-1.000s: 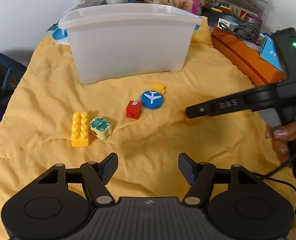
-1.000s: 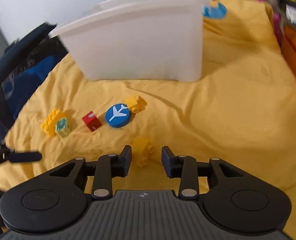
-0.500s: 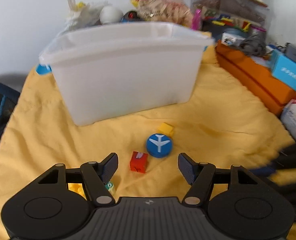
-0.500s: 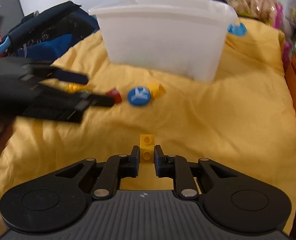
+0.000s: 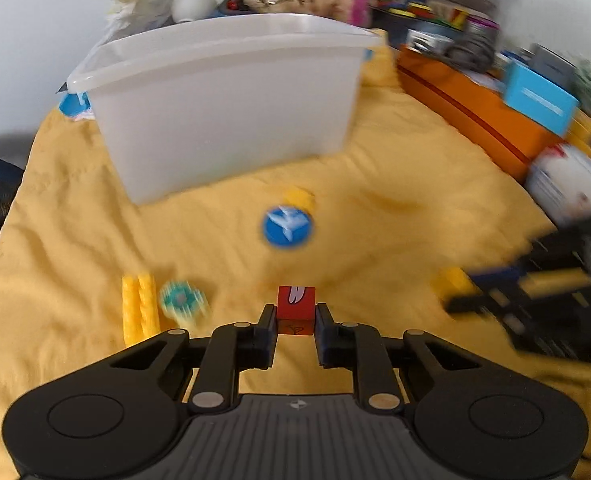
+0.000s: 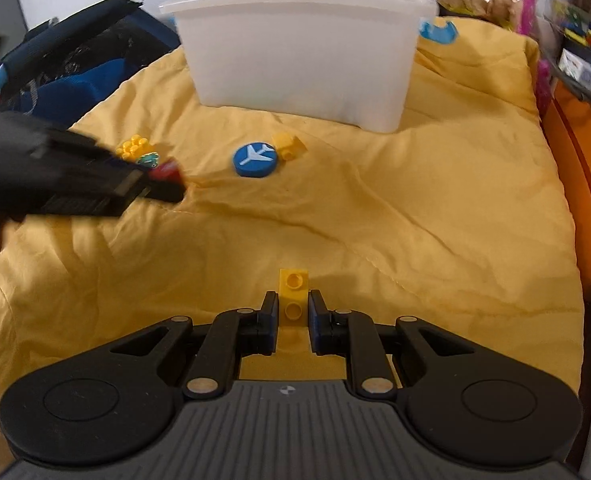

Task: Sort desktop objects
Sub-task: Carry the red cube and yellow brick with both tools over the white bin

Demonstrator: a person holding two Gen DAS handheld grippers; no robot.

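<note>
Left wrist view: blurred by motion; the right gripper (image 5: 455, 298) at 3 o'clock is a smear, its yellow brick (image 5: 453, 282) barely readable.
Hidden: the bin (image 5: 231, 112) interior shows in neither view; the long brick (image 5: 140, 312) and green block (image 5: 183, 302) are streaked.
Left gripper (image 5: 295, 322): clamped on the red cube (image 5: 296, 310), whose lower part sits between the pads.
Right gripper: clamped on the yellow brick (image 6: 293, 298), above the cloth (image 6: 415, 220).
Loose: blue disc (image 6: 254, 159) touching a small yellow block (image 6: 290, 146) at 12 o'clock, in front of the bin.
Change: half a second ago the left jaws stood wide apart with the red cube on the cloth; now they grip it. The right grip is unchanged.
</note>
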